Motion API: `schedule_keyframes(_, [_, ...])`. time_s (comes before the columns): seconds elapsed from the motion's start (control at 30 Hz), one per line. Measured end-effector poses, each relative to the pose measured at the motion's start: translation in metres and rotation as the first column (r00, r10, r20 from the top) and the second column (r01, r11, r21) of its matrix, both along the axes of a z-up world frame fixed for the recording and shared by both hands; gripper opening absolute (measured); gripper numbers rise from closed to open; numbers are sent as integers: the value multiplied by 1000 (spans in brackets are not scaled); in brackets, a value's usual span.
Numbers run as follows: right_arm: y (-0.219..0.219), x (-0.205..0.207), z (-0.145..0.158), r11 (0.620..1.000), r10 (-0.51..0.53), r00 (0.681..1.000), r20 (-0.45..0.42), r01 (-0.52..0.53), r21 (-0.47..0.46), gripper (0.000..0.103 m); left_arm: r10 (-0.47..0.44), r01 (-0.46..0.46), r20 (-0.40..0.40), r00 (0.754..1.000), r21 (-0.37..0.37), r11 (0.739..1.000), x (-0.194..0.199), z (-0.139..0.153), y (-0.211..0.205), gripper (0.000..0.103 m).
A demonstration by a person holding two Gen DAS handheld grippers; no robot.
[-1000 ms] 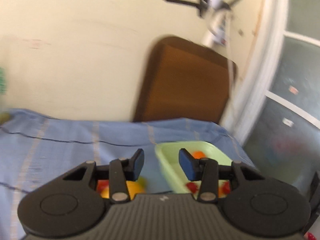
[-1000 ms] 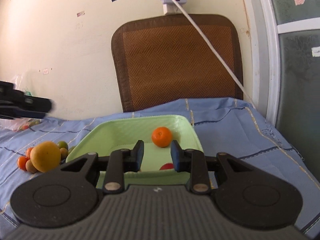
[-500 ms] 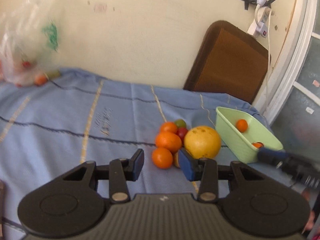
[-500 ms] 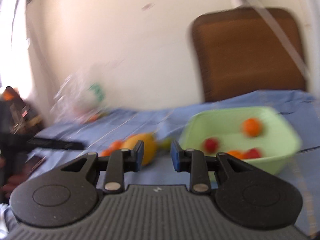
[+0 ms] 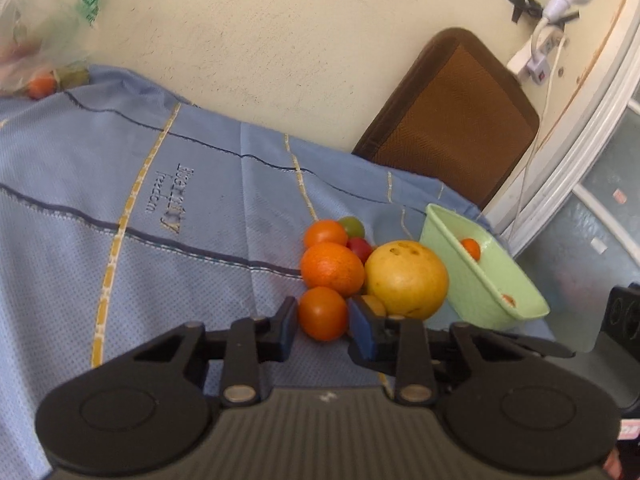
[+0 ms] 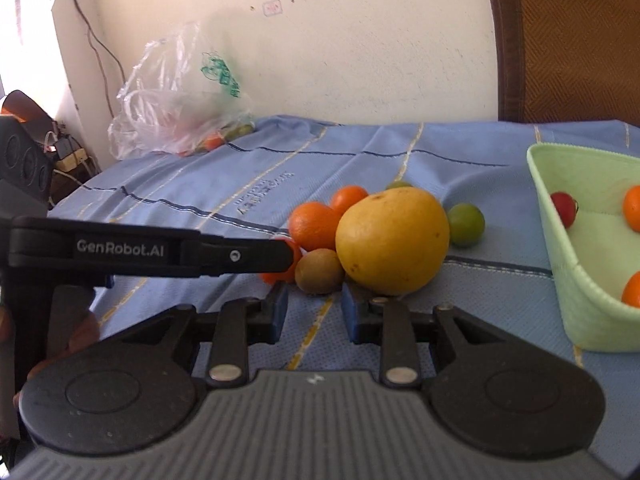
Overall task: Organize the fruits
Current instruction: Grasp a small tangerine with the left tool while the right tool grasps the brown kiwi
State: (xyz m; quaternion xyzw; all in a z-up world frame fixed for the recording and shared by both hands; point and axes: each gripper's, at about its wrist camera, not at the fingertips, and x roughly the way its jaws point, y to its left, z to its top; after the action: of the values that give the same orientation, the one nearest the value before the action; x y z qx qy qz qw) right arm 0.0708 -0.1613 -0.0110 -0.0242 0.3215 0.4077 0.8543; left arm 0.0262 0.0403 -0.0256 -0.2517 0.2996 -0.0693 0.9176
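My left camera looks down from close over the fruit pile (image 5: pixel 360 272), green tub (image 5: pixel 472 280) to its right. My right camera sits lower, facing the same pile (image 6: pixel 372 236) and tub (image 6: pixel 560 248) from the side.

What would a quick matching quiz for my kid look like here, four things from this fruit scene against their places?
Things:
1. small orange fruit
2. red cherry fruit
3. plastic bag
4. big yellow fruit

Places:
A. inside the green basket
B. by the wall, far corner of the blue cloth
C. between the open fingers of the left tool
D. middle of the fruit pile

Pairs: 1-C, 2-A, 3-B, 4-D
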Motion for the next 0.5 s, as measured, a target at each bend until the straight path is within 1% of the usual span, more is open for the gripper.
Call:
schedule_keyframes(0.07, [6,-1,0,1000,-14,1000,20,14,-10,33,4,-4,0,1000,-18,1000,-1,-1,3,28])
schedule_keyframes(0.17, [12,-4,0,999,-10,998,59,12,-34,34,16,-16,0,1000,-6,1000,-4,1,4,28])
schedule_keyframes(0.2, [12,-5,0,999,-6,998,62,8,-36,30,14,-14,-2,1000,-7,1000,-6,1,4,28])
schedule_keyframes(0.23, [11,-6,1,999,-6,998,63,8,-33,29,12,-12,-5,1000,-10,1000,-8,2,4,28])
schedule_keyframes(0.43, [-14,-39,8,1000,17,994,110,-14,-26,29,-30,30,9,1000,3,1000,-36,12,-13,28])
schedule_keyframes(0.5, [-27,-50,10,1000,6,992,123,-3,-23,29,-44,43,11,999,26,999,-43,15,-22,28])
